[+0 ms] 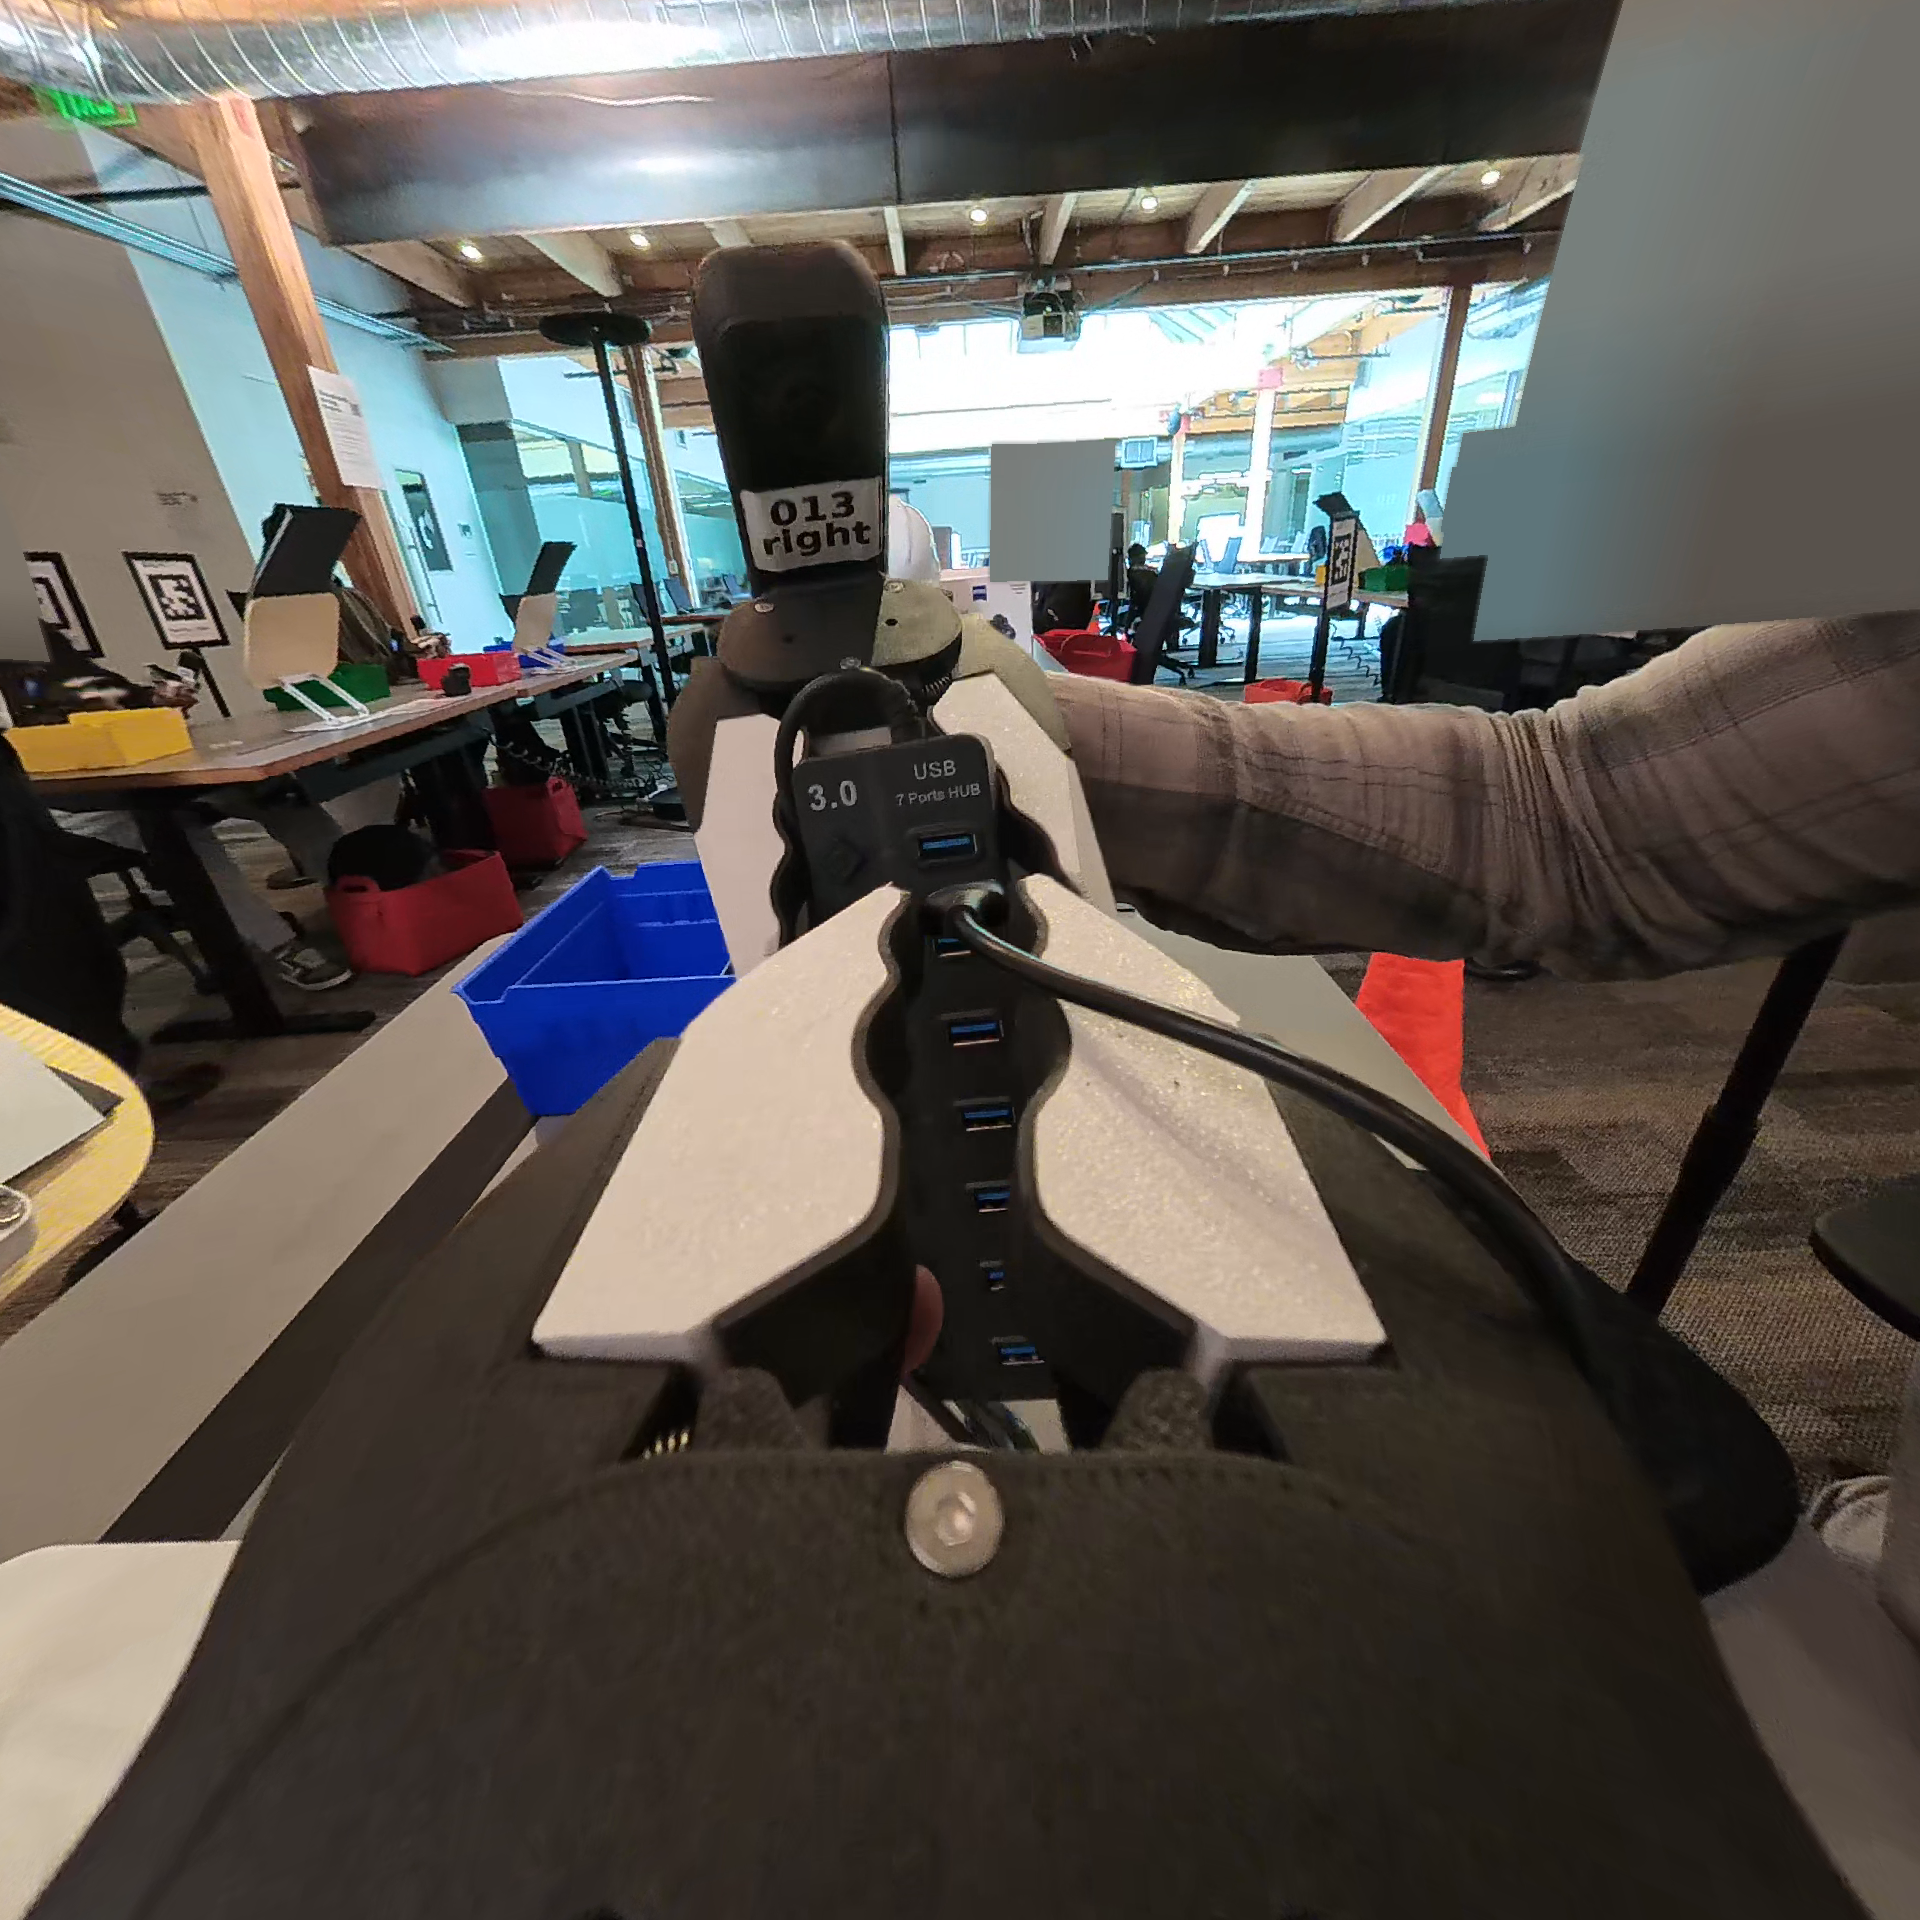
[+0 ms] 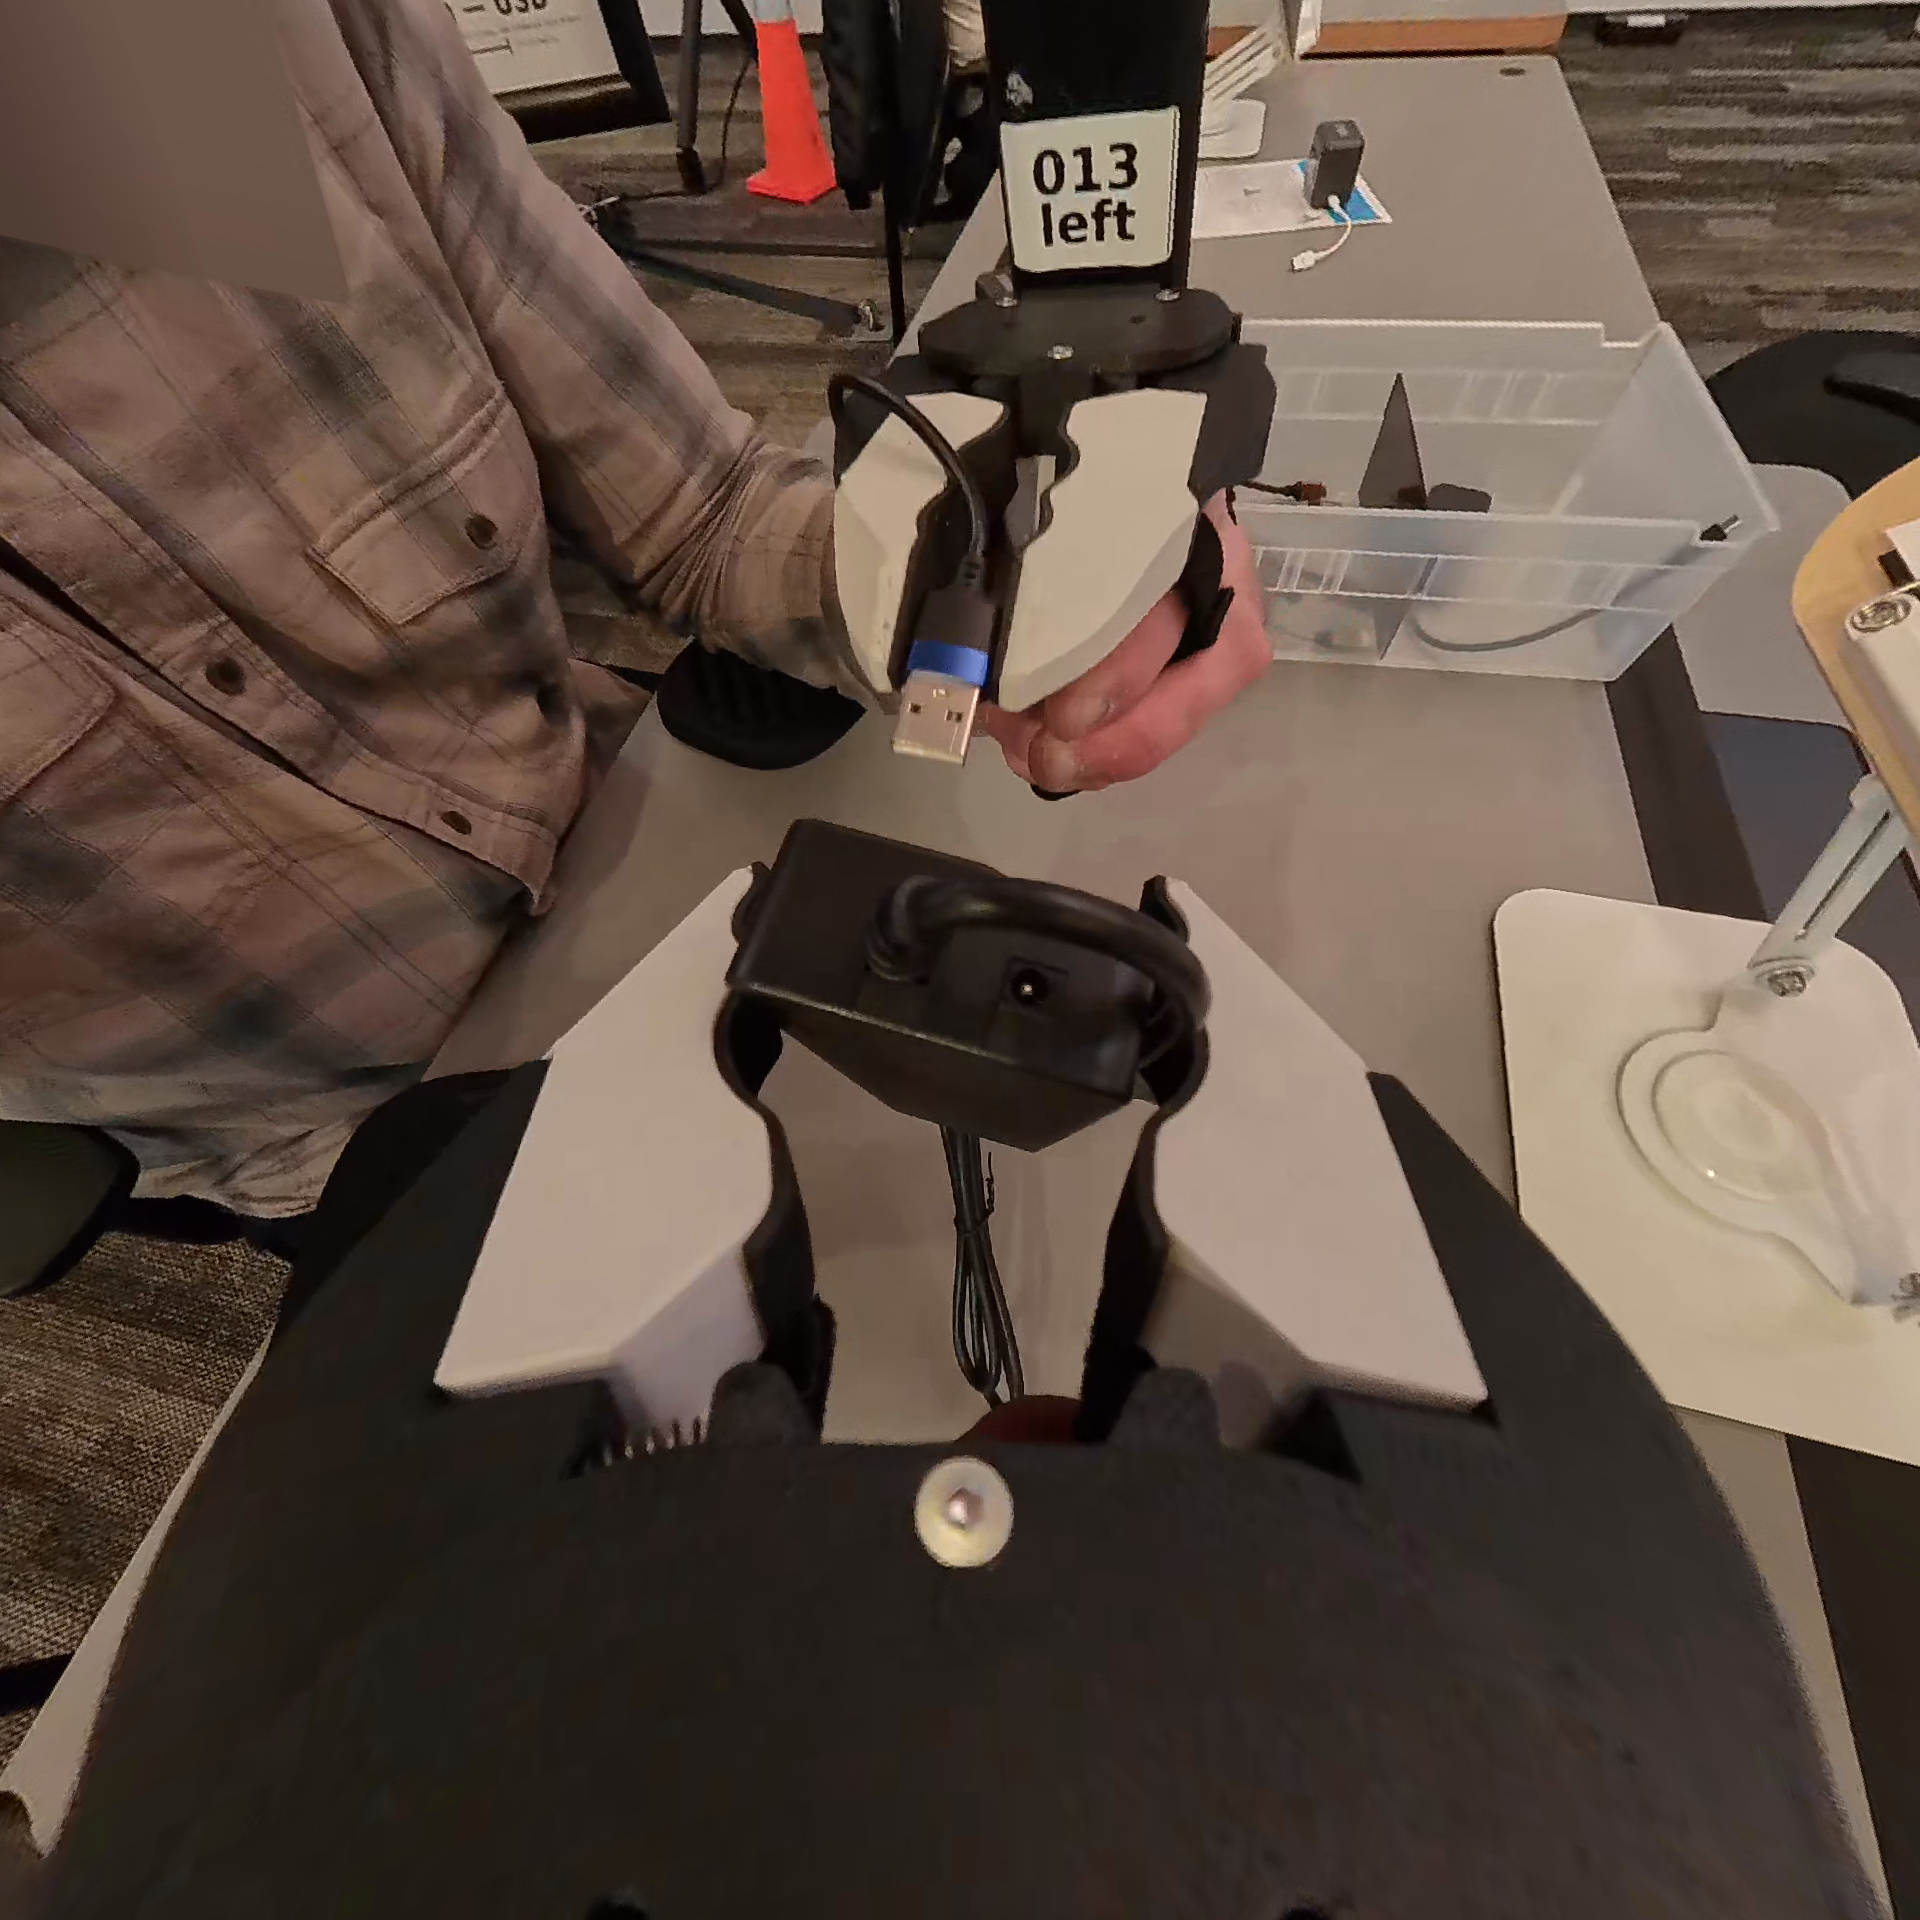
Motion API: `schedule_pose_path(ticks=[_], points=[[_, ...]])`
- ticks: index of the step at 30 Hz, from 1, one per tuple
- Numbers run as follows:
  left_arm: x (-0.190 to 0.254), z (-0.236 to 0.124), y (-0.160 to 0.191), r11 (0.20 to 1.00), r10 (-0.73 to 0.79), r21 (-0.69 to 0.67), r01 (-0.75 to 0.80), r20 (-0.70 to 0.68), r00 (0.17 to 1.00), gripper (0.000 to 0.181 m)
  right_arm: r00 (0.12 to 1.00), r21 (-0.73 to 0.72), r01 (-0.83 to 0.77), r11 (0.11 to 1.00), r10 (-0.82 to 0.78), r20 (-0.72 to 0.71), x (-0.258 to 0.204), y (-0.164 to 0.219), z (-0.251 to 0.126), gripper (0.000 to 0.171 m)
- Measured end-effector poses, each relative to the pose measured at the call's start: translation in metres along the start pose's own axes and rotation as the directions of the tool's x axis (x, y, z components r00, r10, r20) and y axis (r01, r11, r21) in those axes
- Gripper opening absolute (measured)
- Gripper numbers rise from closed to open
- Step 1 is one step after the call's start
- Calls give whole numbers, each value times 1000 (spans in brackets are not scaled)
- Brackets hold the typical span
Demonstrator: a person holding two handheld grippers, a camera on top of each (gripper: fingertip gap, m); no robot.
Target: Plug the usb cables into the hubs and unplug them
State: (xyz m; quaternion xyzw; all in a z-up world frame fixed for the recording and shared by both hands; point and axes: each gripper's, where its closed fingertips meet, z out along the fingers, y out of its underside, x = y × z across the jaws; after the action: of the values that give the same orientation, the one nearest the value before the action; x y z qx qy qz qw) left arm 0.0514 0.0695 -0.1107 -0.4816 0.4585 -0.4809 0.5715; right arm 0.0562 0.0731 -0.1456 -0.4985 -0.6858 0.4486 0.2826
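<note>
Left gripper (image 2: 940, 665) pinches a USB plug (image 2: 940, 717) just above the hub (image 2: 935, 997), itself clamped in the right gripper (image 2: 956, 987).

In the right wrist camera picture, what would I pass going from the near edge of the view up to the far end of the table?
Right gripper holding the black hub → USB plug in the left gripper → clear plastic bin → small black device on the table.
</note>
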Motion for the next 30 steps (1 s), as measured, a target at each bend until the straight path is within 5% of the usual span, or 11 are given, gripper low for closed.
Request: schedule_pose_path(ticks=[8,30], points=[[-5,5,11,1000,-25,-13,25,20,999,16,1000,-70,19,997,-18,17,1,1,4,69],[-15,19,71,988,16,-152,-7,61,998,16,992,-493,-120,862,86,-93,15,101,31,70]])
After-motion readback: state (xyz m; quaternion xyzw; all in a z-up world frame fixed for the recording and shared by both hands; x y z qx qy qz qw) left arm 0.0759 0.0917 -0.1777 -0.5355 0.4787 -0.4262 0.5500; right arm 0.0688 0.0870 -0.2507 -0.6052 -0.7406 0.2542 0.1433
